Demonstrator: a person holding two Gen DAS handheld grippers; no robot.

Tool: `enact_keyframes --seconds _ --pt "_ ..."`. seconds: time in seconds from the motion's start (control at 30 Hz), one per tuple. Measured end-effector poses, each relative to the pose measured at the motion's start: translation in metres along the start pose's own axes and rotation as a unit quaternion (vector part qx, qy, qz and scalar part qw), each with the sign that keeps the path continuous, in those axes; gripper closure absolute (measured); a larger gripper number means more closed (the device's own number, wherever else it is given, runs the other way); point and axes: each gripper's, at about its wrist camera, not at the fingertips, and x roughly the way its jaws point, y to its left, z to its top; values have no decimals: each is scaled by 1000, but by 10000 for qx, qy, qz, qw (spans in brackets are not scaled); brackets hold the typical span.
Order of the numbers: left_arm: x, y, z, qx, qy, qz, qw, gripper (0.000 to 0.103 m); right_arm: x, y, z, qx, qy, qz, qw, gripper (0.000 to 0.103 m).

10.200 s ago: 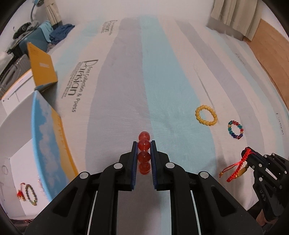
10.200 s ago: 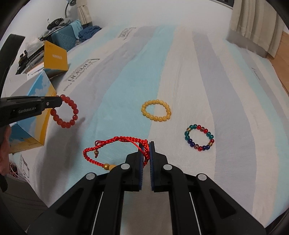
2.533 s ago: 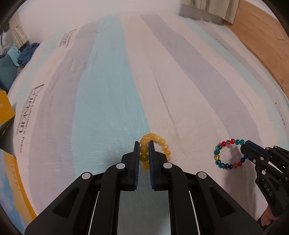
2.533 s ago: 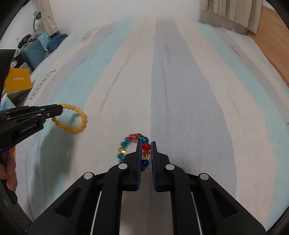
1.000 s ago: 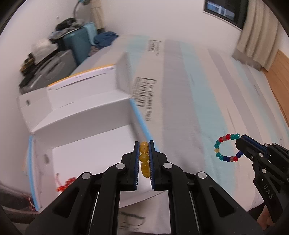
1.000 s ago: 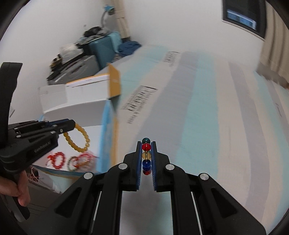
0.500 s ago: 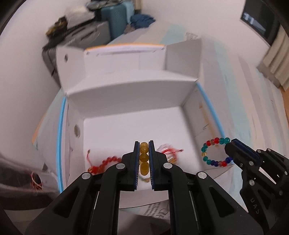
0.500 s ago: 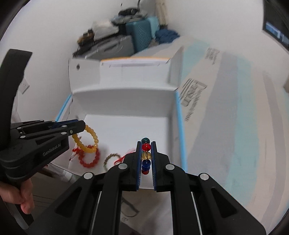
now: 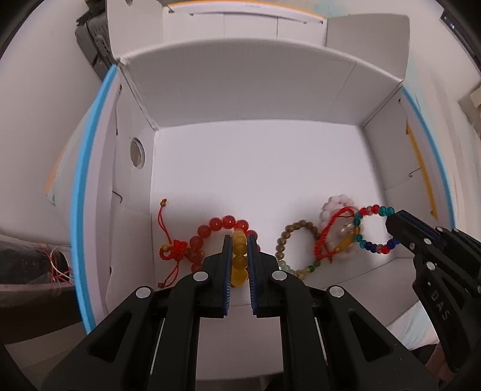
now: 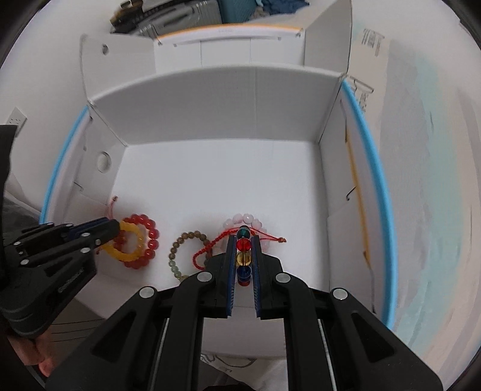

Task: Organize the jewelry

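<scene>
Left wrist: hung over white box [image 9: 240,90], left gripper [image 9: 239,255] clamping yellow bracelet [image 9: 239,258], right gripper [image 10: 243,258] clamping multicolour bracelet [image 10: 243,255], box floor directly below both.

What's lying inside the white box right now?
On the white box floor: red bead bracelet, brown bead bracelet, pink bead bracelet, red cord bracelet. The grippers hide part of the near edge.

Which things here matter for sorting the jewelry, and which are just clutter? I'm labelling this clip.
Part of the job:
left gripper holding yellow bracelet
right gripper holding multicolour bracelet
white box
red bracelet and brown bracelet inside

Lying about:
suitcases
striped bedcover
</scene>
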Motion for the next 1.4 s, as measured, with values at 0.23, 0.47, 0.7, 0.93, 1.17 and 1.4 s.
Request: enact_keyframes --seconds 0.23,0.47,0.7,0.93,1.17,1.4 --pt "2 6 0 100 -199 184 9996 91 21 2 1 -5 142 -8 9999 92" --pt "-37 13 -5 21 -1010 261 9945 52 -7 3 3 -198 -436 -13 9989 49" --pt "-93 30 -37 -203 -1955 355 9798 22 -69 -3 -15 -200 -1415 67 9897 21" --pt "-116 24 -79 -192 -2444 223 9692 6 -102 3 -56 -277 -2089 -145 9774 14" --pt "-107 20 -107 -108 -2574 171 9661 6 -112 12 -93 -339 -2318 -218 9719 8" --pt "-99 20 -135 -202 -2673 41 9634 6 -110 12 -121 -267 -2349 -236 9714 8"
